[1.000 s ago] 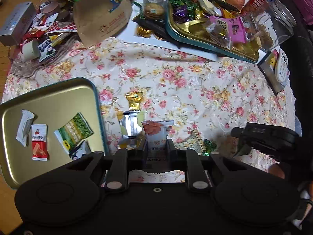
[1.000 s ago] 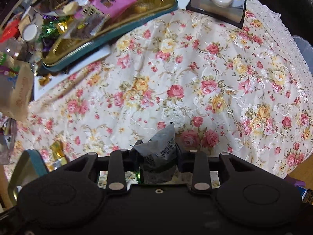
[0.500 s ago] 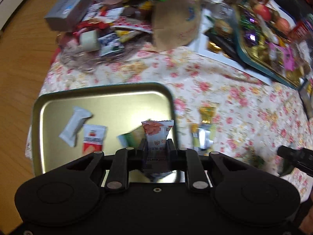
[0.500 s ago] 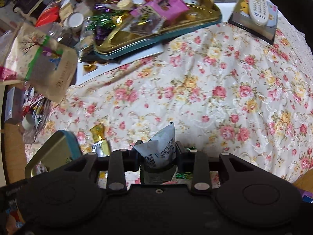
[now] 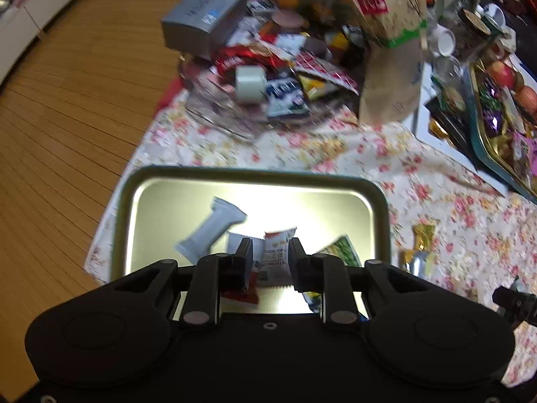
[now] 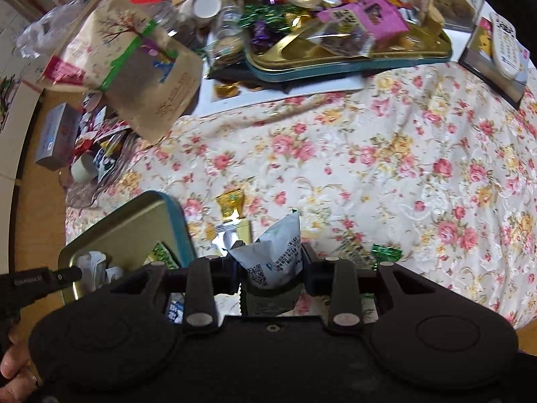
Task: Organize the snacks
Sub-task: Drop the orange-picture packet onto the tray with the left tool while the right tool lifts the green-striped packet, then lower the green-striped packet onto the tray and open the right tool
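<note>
A gold tray [image 5: 255, 172] with a teal rim [image 6: 174, 221] lies on the flowered cloth [image 6: 369, 168]. It holds a white packet [image 5: 211, 231], a green packet [image 5: 339, 252] and a red one. My left gripper [image 5: 270, 252] hovers over the tray and its jaws are opening. An orange-and-white snack packet [image 5: 277, 252] hangs loose between them, clear of the left pad. My right gripper [image 6: 271, 258] is shut on a pale blue packet [image 6: 278, 245] with a QR code, above the cloth just right of the tray. A gold candy [image 6: 231, 203] and a green candy [image 6: 386, 252] lie on the cloth.
A second tray [image 6: 335, 67] heaped with sweets stands at the back, a paper bag [image 6: 134, 63] beside it. A glass dish of snacks [image 5: 268, 77] and a grey box [image 5: 204, 16] lie past the gold tray. A remote [image 6: 506, 47] rests back right. Wooden floor [image 5: 67, 117] borders the left.
My left gripper carried the orange-and-white packet leftward from the cloth to above the gold tray, then its jaws parted. My right gripper moved left and up, still holding the pale blue packet.
</note>
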`<state>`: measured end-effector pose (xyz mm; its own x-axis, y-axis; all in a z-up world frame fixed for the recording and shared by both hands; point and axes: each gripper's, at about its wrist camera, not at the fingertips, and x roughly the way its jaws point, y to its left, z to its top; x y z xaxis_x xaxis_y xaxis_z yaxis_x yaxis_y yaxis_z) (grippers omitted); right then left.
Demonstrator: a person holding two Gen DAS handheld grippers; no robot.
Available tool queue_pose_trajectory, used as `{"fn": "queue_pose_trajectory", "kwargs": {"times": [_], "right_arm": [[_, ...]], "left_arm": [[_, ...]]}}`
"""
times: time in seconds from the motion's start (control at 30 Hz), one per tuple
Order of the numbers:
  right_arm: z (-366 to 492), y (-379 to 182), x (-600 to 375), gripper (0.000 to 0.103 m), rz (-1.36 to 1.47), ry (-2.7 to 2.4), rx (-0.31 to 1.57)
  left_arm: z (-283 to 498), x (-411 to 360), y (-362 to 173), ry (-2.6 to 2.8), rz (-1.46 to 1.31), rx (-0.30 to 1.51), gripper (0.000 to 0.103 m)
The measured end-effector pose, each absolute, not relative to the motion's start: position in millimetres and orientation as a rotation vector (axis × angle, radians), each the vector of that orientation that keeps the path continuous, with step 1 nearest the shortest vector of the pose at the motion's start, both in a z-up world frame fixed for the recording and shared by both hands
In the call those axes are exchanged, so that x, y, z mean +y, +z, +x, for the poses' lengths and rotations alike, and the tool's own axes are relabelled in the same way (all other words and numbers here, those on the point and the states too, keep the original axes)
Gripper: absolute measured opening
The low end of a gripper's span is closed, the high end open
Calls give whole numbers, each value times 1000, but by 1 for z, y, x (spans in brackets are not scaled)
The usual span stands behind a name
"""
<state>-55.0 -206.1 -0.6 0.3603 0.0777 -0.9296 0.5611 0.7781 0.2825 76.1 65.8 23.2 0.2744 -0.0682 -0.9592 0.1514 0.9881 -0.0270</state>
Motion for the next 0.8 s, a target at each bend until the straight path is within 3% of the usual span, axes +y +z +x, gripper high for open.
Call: {"fn": "queue_pose_trajectory", "kwargs": {"times": [0.37, 0.8], "right_arm": [[-39, 5, -144, 35, 529, -206, 1204], [-33, 21, -63, 35, 337, -43, 1182]], "left_arm": [[77, 62, 1, -189, 0, 1439, 34], [81, 68, 5, -153, -9, 1425, 33]]}}
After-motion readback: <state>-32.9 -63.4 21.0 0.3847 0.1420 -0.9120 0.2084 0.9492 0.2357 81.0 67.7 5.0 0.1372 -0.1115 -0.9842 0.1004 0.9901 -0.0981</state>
